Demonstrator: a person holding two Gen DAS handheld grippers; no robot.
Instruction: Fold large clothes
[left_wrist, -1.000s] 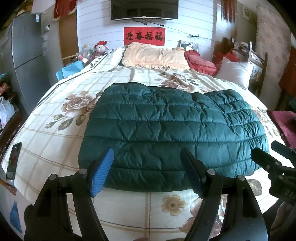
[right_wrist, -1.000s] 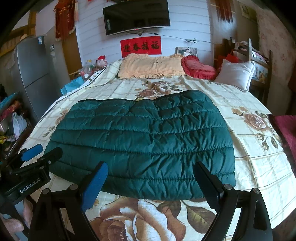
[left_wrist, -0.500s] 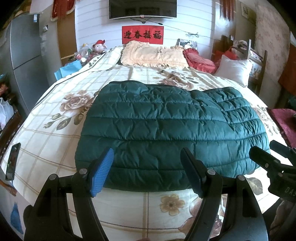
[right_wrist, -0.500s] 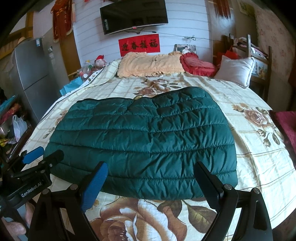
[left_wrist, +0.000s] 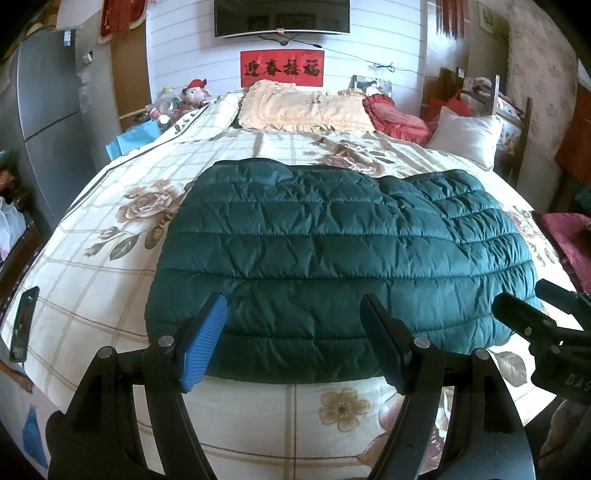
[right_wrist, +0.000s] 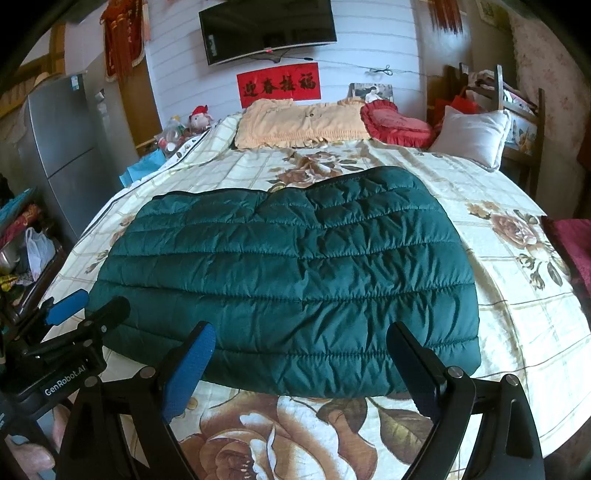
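Teal quilted puffer jacket lying flat on floral checked bedspread, just ahead of both grippers. Left gripper and right gripper hovering over near hem, jaws gaping wide, gripping nothing.

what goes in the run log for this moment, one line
task: fold large clothes | green quilted jacket: flat on bed | left gripper: open, empty | right gripper: open, empty | both at near hem

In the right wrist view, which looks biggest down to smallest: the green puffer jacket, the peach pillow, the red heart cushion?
1. Green puffer jacket, though it lies nearest the camera.
2. Peach pillow.
3. Red heart cushion.
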